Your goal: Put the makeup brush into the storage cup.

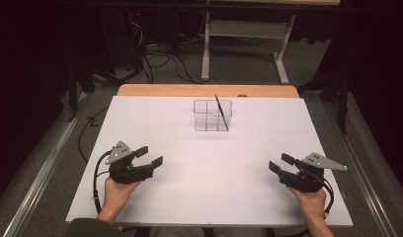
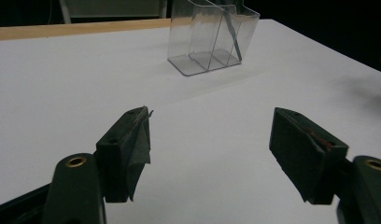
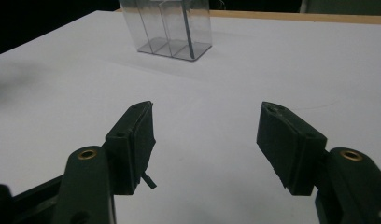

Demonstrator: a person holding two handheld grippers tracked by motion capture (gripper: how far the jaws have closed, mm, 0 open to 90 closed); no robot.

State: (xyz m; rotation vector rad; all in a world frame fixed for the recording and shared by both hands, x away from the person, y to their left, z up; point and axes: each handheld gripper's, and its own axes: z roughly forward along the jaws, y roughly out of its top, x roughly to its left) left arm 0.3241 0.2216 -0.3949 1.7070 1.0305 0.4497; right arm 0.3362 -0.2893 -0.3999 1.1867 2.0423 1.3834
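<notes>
At the near edge of the white table (image 1: 155, 207), your two hands rest well apart, each holding a black two-jaw gripper. Your left gripper (image 1: 149, 156) sits at the near left, its jaws spread with nothing between them. Your right gripper (image 1: 281, 162) sits at the near right, jaws likewise wide apart and empty. Bare tabletop lies between them. Farther off, near the middle of the far edge, stands a clear plastic organizer (image 1: 212, 115) with several compartments. A thin dark pen (image 1: 221, 113) leans inside its right-hand compartment, tip down, top poking above the rim. The risk, I judge: the organizer looks light and its walls are hard to see, so a jaw catching the rim could tip or shove it. The leaning pen is slim and may slip or swing away from a careless pinch.
</notes>
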